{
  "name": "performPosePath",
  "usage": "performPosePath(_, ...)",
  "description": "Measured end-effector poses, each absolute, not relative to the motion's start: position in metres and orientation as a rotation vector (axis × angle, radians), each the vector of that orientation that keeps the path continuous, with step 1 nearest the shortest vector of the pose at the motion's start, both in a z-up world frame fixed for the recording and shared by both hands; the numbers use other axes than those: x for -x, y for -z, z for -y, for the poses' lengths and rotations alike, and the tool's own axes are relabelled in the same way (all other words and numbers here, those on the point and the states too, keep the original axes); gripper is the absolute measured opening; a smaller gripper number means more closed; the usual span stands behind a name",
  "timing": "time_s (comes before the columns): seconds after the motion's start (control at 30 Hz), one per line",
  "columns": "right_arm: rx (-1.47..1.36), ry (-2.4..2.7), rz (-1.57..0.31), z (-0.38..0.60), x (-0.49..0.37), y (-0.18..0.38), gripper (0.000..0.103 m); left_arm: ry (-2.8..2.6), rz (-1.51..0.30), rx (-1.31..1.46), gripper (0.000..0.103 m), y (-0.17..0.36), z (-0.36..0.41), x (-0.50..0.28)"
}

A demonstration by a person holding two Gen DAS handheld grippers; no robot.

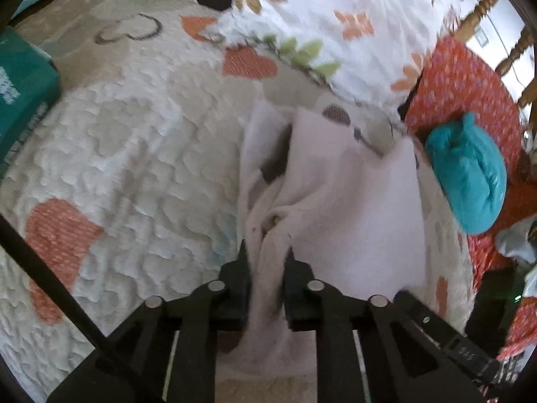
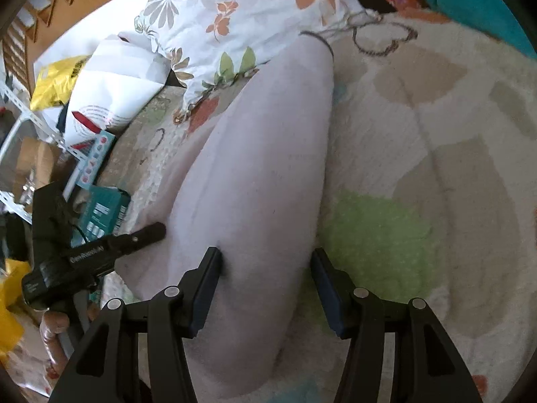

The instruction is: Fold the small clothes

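Note:
A pale pink garment (image 1: 339, 198) lies on a quilted bedspread (image 1: 127, 141) with heart patterns. My left gripper (image 1: 266, 252) is shut on a bunched fold of the garment near its lower edge. In the right wrist view the same pale pink garment (image 2: 265, 154) stretches away as a long smooth panel. My right gripper (image 2: 266, 255) is open, its fingers standing either side of the garment's near end, with cloth between them. The left gripper (image 2: 147, 233) shows at the left of that view, touching the garment's edge.
A teal bundle of cloth (image 1: 470, 171) lies on a red patterned cloth (image 1: 466, 84) to the right. A floral pillow (image 1: 322, 16) is at the back. A teal box (image 1: 20, 90) sits at the left edge. Bags and boxes (image 2: 67, 77) are beside the bed.

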State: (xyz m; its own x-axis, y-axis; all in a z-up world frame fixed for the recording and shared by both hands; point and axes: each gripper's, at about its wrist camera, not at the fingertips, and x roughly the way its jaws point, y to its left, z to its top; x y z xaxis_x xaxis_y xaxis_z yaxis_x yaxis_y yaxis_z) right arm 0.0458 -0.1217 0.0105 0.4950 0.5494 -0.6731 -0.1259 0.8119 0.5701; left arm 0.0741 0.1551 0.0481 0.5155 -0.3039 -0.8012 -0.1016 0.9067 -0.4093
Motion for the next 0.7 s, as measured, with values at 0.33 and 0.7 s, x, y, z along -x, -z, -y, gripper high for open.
performPosePath(0.33,-0.698,-0.484,-0.998,0.118,-0.065,0.007,0.031,0.065,-1.096,0.488,0.015,-0.023,-0.164,-0.069)
performPosePath(0.7,-0.444,-0.459,-1.018,0.167,-0.014,-0.023,0.035,0.159,-1.152,0.340,0.019,-0.028,-0.101,-0.029)
